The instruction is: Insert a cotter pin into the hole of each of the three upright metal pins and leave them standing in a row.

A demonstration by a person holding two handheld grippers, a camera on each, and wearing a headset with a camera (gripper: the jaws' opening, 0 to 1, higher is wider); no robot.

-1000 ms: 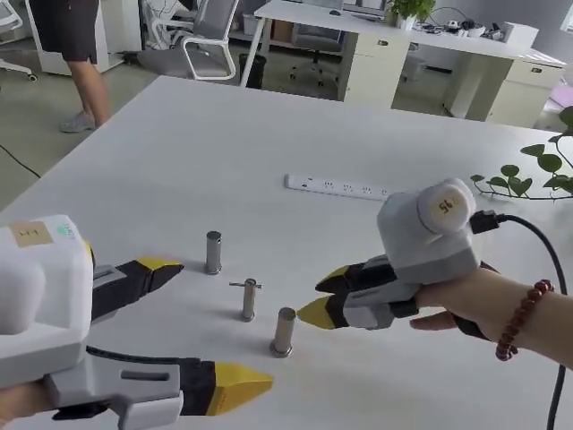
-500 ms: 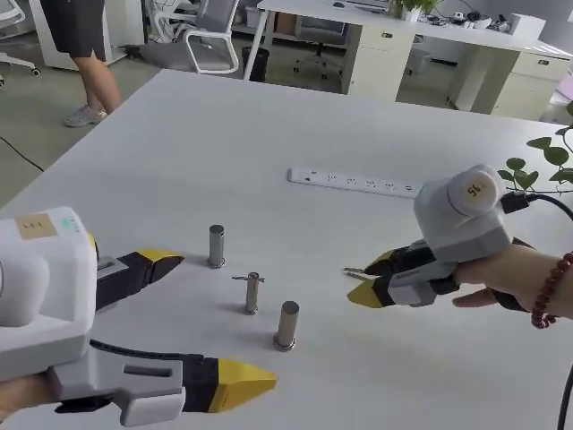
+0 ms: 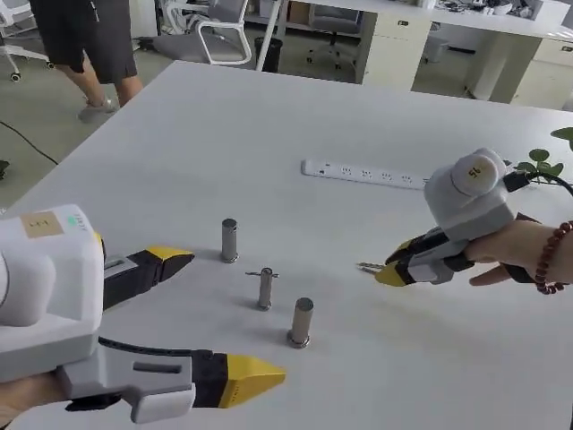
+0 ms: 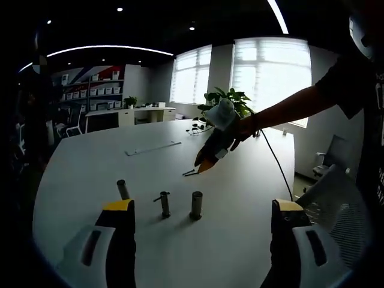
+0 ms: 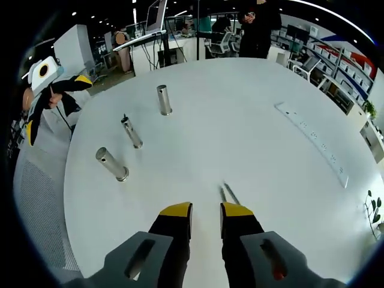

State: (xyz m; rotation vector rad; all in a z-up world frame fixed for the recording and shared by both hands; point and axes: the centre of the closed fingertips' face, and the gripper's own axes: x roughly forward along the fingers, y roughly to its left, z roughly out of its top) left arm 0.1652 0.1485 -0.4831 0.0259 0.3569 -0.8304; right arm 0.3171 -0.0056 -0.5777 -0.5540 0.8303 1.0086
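Three upright metal pins stand in a slanting row on the white table: the far pin point(image 3: 229, 240), the middle pin point(image 3: 265, 288) with a cotter pin through its top, and the near pin point(image 3: 301, 322). A loose cotter pin point(image 3: 369, 266) point(image 5: 228, 193) lies flat on the table. My right gripper point(image 3: 392, 274) point(image 5: 206, 210) sits low just behind it, jaws a narrow gap apart, nothing between them. My left gripper point(image 3: 215, 318) point(image 4: 203, 207) hovers wide open in front of the row, holding nothing. From it, the pins appear as far pin point(image 4: 123, 189), middle pin point(image 4: 164, 204), near pin point(image 4: 196, 205).
A white power strip point(image 3: 363, 174) lies farther back on the table point(image 3: 269, 116). A potted plant's leaves point(image 3: 542, 161) reach in at the right edge. A person point(image 3: 89, 45) stands beyond the table's far left corner, near office chairs and desks.
My right gripper has drawn away from the row of pins to the right and lowered to the table behind the loose cotter pin. The left gripper stays put, open. The head camera has shifted.
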